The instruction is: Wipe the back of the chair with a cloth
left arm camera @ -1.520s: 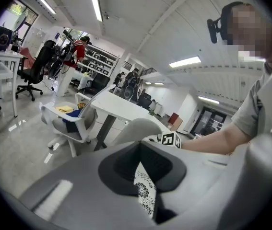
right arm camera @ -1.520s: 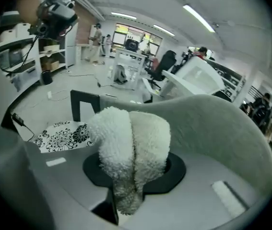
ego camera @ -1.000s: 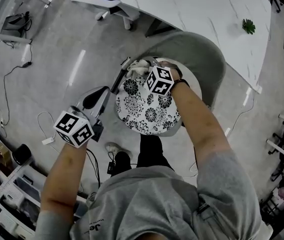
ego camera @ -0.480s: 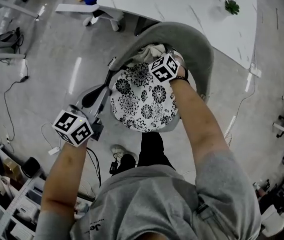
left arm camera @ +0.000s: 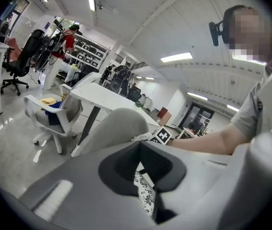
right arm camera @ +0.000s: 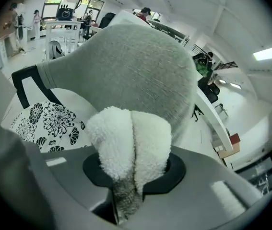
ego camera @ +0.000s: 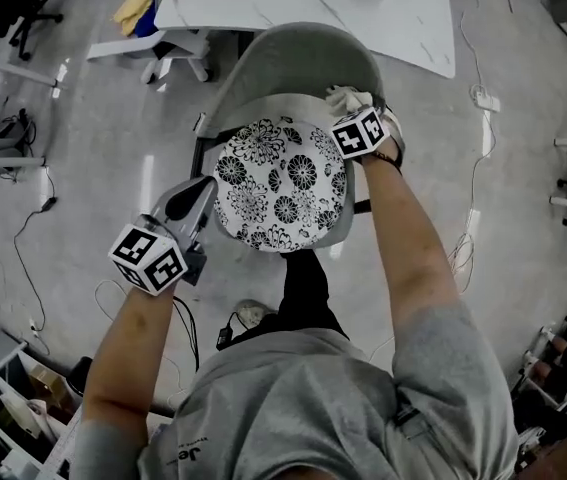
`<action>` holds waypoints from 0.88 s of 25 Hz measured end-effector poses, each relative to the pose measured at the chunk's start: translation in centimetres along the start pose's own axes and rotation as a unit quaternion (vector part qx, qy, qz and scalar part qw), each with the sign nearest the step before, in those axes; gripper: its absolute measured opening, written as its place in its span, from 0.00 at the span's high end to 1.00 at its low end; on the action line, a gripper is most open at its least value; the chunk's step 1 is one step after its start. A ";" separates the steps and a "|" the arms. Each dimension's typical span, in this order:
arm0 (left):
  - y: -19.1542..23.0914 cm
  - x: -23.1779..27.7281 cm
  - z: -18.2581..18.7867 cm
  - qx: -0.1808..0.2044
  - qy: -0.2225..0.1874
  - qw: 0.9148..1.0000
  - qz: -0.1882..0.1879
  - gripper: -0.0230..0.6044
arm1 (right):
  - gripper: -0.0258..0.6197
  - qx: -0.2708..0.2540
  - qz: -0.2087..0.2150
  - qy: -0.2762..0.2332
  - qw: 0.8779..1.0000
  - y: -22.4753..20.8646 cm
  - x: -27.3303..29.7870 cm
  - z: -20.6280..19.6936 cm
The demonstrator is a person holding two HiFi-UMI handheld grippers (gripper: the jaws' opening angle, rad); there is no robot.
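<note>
Right gripper view showed the right hand-held gripper (right arm camera: 131, 176) pinching a folded white fleece cloth (right arm camera: 128, 143), its jaws pressed onto the bunched lower end. The fluffy end pointed straight ahead at the grey chair back (right arm camera: 136, 66) and appeared to touch it.

From the head view, that cloth (ego camera: 348, 98) sat at the right end of the curved back (ego camera: 293, 63), just beyond the flower-patterned seat cushion (ego camera: 278, 183). The back's long axis ran sideways, so nearly all of the unwiped span lay to the left of the right hand-held gripper (ego camera: 351, 108) — a leftward sweep looked like the coming move.

The left hand-held gripper (ego camera: 188, 203) hung off the seat's left edge, well apart from the back — its jaws a little spread, nothing between them.
</note>
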State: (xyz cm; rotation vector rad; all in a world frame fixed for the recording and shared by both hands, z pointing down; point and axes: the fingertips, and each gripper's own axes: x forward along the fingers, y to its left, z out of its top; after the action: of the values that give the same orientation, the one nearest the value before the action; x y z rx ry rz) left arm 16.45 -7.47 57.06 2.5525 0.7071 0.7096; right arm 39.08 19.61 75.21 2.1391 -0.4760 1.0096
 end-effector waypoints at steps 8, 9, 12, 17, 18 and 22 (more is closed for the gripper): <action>-2.1 -3.5 0.1 0.029 -0.003 0.999 -0.013 0.87 | 0.81 0.067 -0.010 0.046 0.997 -1.6 -3.7 -6.6; -2.1 -3.9 0.0 0.030 -0.004 0.999 -0.012 0.87 | 0.81 0.059 -0.004 0.037 0.998 -1.3 -4.1 -6.3; -1.7 -4.6 0.0 0.028 -0.007 1.000 -0.002 0.87 | 0.81 -0.001 0.036 -0.018 0.999 1.2 -5.1 -3.3; 0.6 -4.1 0.8 0.018 -0.012 0.999 0.027 0.87 | 0.81 -0.113 0.161 -0.118 0.973 9.8 -5.0 3.9; 1.2 -3.8 1.0 0.013 -0.014 0.999 0.033 0.87 | 0.81 -0.127 0.181 -0.132 0.966 11.6 -4.6 5.3; 3.5 -2.2 1.2 -0.007 -0.021 0.998 0.056 0.87 | 0.81 -0.169 0.262 -0.168 0.935 18.8 -2.5 10.0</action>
State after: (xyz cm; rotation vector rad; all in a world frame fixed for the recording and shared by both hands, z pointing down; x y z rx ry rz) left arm 16.76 -11.81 57.02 2.6014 0.5481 0.6929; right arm 31.73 -0.45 77.27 1.9037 -1.3411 0.7518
